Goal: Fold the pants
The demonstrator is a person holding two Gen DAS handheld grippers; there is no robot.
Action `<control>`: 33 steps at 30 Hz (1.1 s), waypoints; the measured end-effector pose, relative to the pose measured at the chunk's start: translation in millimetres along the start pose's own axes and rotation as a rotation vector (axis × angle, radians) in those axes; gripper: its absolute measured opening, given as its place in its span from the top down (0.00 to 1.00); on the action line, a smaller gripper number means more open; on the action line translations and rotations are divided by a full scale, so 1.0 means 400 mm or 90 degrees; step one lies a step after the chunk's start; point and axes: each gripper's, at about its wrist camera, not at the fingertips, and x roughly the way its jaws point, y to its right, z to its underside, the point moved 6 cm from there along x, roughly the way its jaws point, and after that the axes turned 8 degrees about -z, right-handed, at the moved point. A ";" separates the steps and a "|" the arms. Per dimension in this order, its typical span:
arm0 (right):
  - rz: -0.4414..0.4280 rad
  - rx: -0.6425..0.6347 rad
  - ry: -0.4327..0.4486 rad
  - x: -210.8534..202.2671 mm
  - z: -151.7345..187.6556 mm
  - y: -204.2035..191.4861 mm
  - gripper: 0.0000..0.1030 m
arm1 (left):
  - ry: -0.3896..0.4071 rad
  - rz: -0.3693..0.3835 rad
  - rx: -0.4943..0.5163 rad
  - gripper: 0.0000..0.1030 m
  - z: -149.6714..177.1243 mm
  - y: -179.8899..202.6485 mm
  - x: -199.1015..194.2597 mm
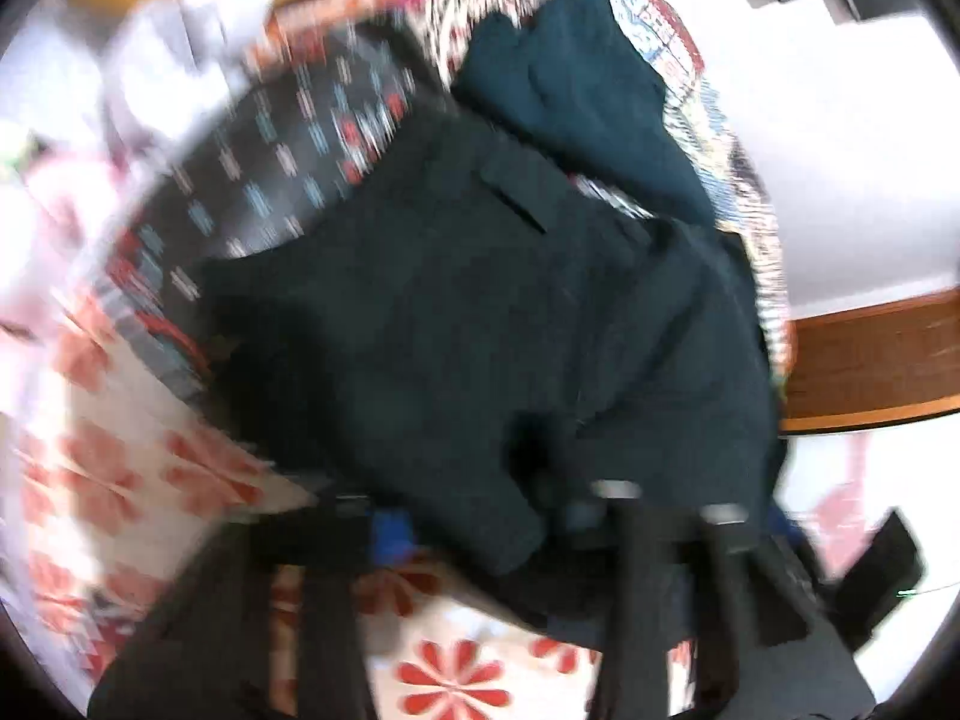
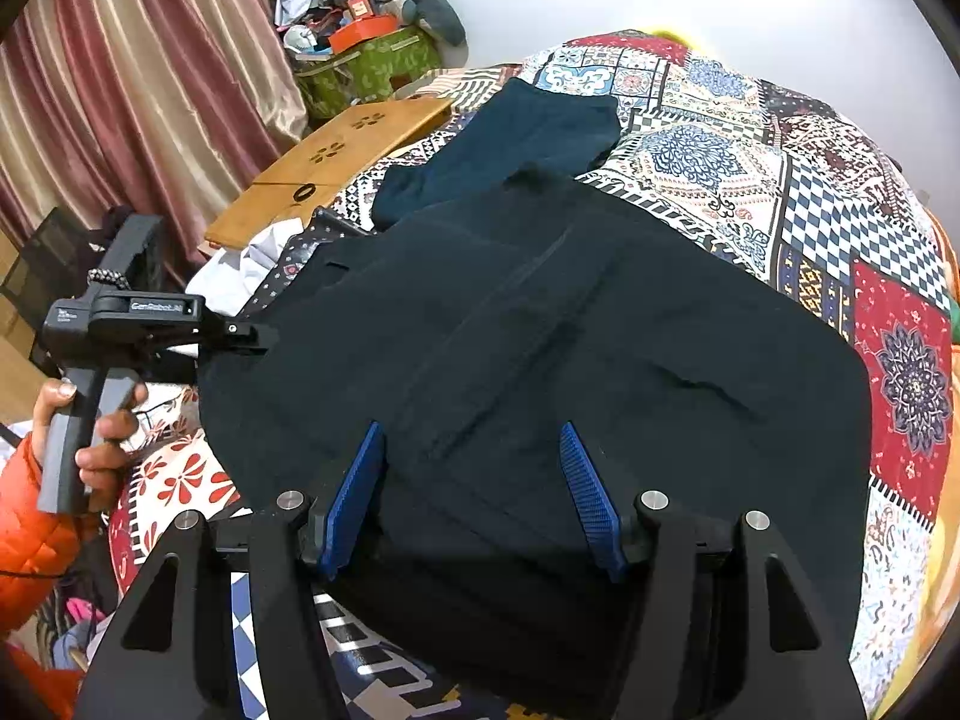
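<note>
Dark navy pants lie spread on a patchwork bedspread, with a teal folded part at the far end. My right gripper is open, its blue pads apart over the near edge of the pants. My left gripper, held in a hand at the left, touches the pants' left edge. In the blurred left wrist view the pants fill the middle and the left gripper has dark cloth between its fingers.
A wooden lap table sits at the bed's far left. A cluttered green box stands by the curtains. White cloth lies beside the pants. A wooden board shows in the left wrist view.
</note>
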 end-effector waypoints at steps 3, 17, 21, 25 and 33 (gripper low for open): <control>-0.004 0.007 0.002 -0.002 0.000 0.002 0.44 | 0.058 -0.034 0.048 0.80 -0.009 0.033 -0.050; 0.029 0.060 0.045 -0.141 0.023 0.074 0.44 | 0.357 -0.035 0.369 0.82 0.007 0.462 -0.413; 0.061 0.088 0.058 -0.197 0.065 0.133 0.44 | 0.378 0.009 0.448 0.82 0.040 0.613 -0.414; 0.085 0.135 0.074 -0.254 0.116 0.191 0.44 | 0.369 0.043 0.534 0.82 0.106 0.749 -0.352; 0.126 0.214 0.097 -0.336 0.207 0.277 0.44 | 0.219 0.090 0.696 0.82 0.314 0.888 -0.102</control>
